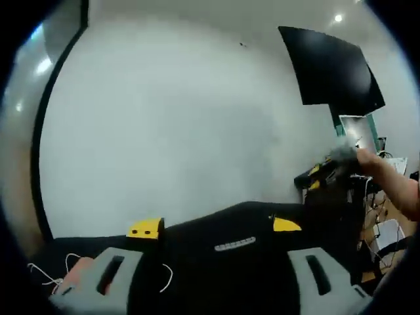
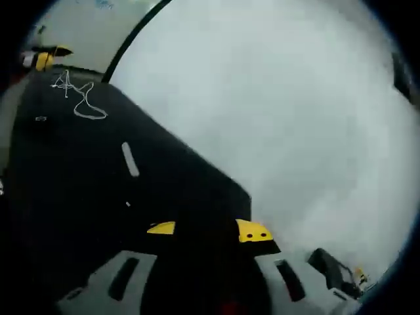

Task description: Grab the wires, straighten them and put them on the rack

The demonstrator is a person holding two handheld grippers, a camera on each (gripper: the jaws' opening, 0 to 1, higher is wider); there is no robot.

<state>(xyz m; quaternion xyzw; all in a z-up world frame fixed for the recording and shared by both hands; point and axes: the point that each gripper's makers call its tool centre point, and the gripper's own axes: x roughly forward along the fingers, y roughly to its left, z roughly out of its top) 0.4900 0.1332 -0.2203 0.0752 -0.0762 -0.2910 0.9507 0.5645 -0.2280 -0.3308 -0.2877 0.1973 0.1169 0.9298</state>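
Two tongs (image 1: pixel 210 279) (image 2: pixel 207 275) agape — white wires (image 2: pixel 82 98), black table (image 2: pixel 79 197)

Background of the workspace. A plain white wall (image 1: pixel 184 125) spans the left gripper view, bordered at 9 o'clock by a dark vertical frame (image 1: pixel 49 125). A black screen (image 1: pixel 331 65) hangs at 2 o'clock, with a ceiling light (image 1: pixel 338 18) above it. A black table (image 2: pixel 72 170) occupies the 6 to 9 o'clock sector of both views. A cluttered desk (image 1: pixel 384 226) sits at 3 o'clock.
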